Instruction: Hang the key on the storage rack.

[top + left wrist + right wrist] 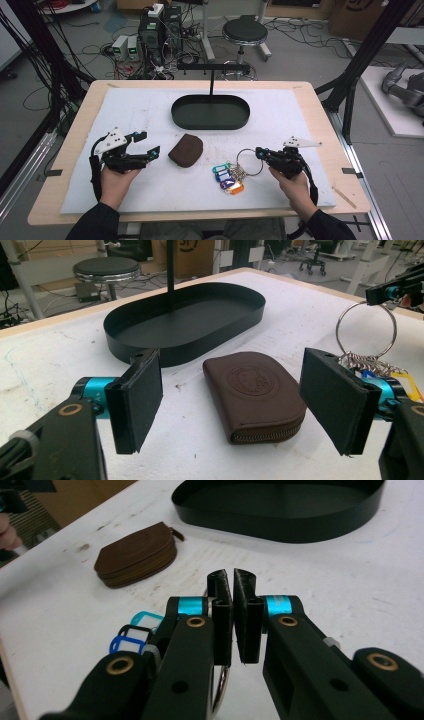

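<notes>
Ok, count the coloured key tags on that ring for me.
4 can be made out, clustered on the mat below the key ring: teal tag, blue tag, purple tag and orange tag. They overlap, so more may be hidden.

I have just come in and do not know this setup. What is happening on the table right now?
A person holds a gripper in each hand over a white mat. The right gripper is shut on the large metal key ring, whose coloured tags lie on the mat. The left gripper is open, aimed at the brown zip pouch without touching it. A black oval tray stands empty behind them.
</notes>
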`<state>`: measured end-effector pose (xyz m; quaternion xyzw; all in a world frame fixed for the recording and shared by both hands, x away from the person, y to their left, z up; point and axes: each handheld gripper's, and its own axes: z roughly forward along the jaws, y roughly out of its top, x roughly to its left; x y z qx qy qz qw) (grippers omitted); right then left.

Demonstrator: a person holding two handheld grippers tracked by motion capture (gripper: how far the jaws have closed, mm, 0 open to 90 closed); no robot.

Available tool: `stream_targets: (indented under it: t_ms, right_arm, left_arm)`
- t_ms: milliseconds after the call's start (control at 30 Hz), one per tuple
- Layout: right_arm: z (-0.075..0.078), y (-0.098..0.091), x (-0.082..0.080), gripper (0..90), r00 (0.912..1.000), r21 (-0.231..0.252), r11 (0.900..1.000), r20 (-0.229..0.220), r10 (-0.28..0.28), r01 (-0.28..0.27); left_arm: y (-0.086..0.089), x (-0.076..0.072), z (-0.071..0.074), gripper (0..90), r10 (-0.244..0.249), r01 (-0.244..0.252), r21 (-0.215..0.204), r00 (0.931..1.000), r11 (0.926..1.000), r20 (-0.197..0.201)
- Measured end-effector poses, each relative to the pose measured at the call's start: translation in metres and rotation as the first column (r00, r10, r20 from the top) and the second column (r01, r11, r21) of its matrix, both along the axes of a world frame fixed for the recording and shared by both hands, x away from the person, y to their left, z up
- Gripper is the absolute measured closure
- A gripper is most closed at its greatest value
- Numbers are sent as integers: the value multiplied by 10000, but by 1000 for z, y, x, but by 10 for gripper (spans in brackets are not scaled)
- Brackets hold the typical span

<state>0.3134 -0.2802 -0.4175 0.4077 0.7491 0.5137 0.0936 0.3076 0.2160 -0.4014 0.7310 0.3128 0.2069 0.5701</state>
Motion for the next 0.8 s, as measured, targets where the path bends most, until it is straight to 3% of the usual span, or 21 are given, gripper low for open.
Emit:
stream_targets:
  t_ms: [400, 633, 800]
  right_arm:
    - [-3, 6, 0, 869, 9992, -109, 9997, -330, 227, -231]
    - [7, 10, -1, 876, 9982, -407, 9975, 120, 581, -576]
    - [27, 11, 3, 879, 9931, -580, 9942, 703, 942, -902]
  left_arm:
    - [0, 0, 0, 256, -82, 82, -4, 10000, 10000, -3]
    - [1, 0, 0, 256, -79, 79, -68, 10000, 9999, -2]
    - [3, -1, 1, 256, -95, 95, -91, 9999, 9999, 48]
